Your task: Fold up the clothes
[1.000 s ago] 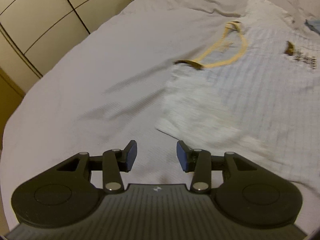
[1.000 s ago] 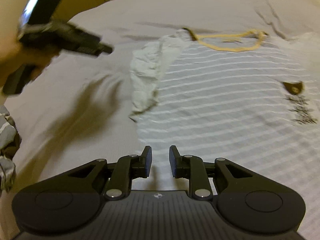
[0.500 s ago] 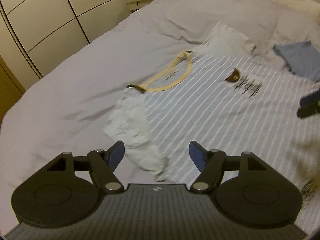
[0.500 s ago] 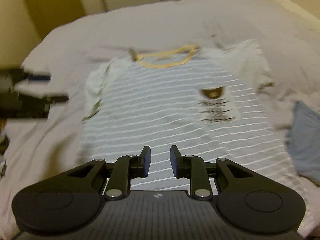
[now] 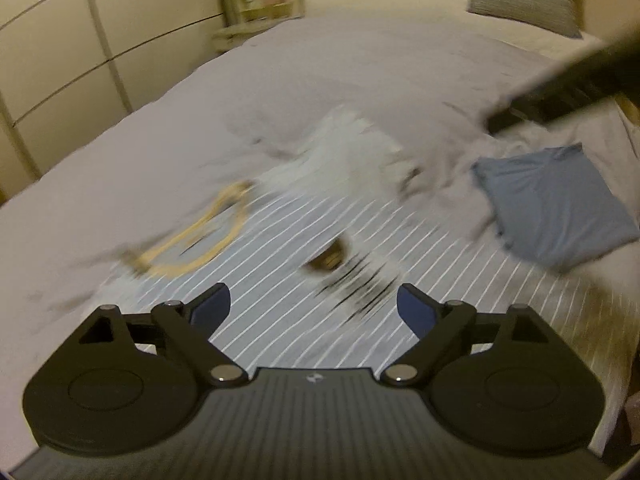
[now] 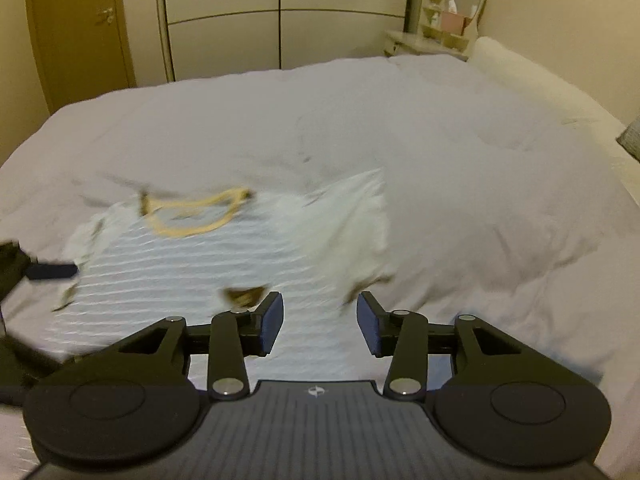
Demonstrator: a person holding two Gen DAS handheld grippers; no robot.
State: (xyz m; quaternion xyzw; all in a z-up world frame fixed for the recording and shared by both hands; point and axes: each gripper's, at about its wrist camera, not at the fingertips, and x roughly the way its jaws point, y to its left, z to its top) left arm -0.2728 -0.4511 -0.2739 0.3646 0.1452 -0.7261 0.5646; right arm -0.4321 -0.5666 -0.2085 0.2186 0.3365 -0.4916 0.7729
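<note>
Chest print on striped T-shirt (image 5: 280,280) smeared by motion blur, unreadable. One striped T-shirt flat on bed (image 5: 160,132); one folded blue garment (image 5: 560,208) beside its right sleeve. Left hand-held gripper (image 5: 314,312) spread wide, empty; right hand-held gripper (image 6: 320,324) parted, empty. Bare bedding beyond collar

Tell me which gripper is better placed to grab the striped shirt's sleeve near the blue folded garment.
Probably the right gripper. Its jaws are open with the white sleeve of the striped shirt just ahead of them. The left gripper, also open, is over the shirt's chest, farther from that sleeve.
</note>
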